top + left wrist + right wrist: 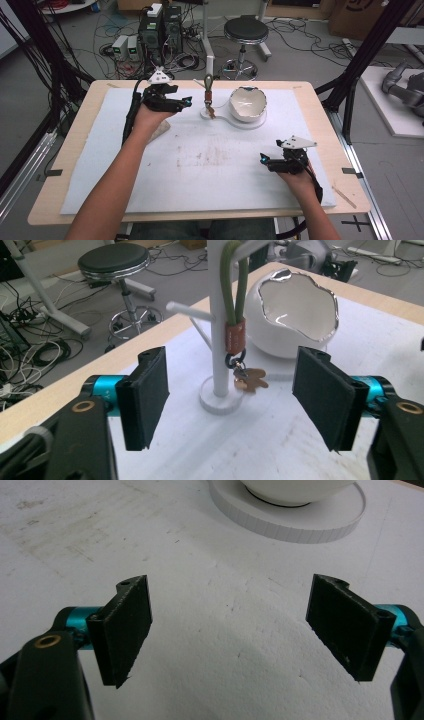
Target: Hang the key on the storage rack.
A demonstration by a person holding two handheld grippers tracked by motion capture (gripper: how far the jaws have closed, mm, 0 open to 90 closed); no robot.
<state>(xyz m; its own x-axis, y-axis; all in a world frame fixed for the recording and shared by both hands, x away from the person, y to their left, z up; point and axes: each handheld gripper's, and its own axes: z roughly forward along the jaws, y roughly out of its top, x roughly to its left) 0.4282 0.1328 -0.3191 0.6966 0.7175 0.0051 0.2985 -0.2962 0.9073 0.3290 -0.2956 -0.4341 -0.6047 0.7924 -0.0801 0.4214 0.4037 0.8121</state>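
White mat [200,170], stained mid-frame, covers a wooden table [80,130]; stool [245,31] and cables [115,30] up top. Left gripper [186,102] and right gripper [262,159] jaws both open, empty.

A light wooden table [75,150] fills the middle of the frame, nearly covered by a stained white sheet [200,165]. In the upper centre, directly on the sheet, sits a flat white base [250,122] carrying a post and a bowl.
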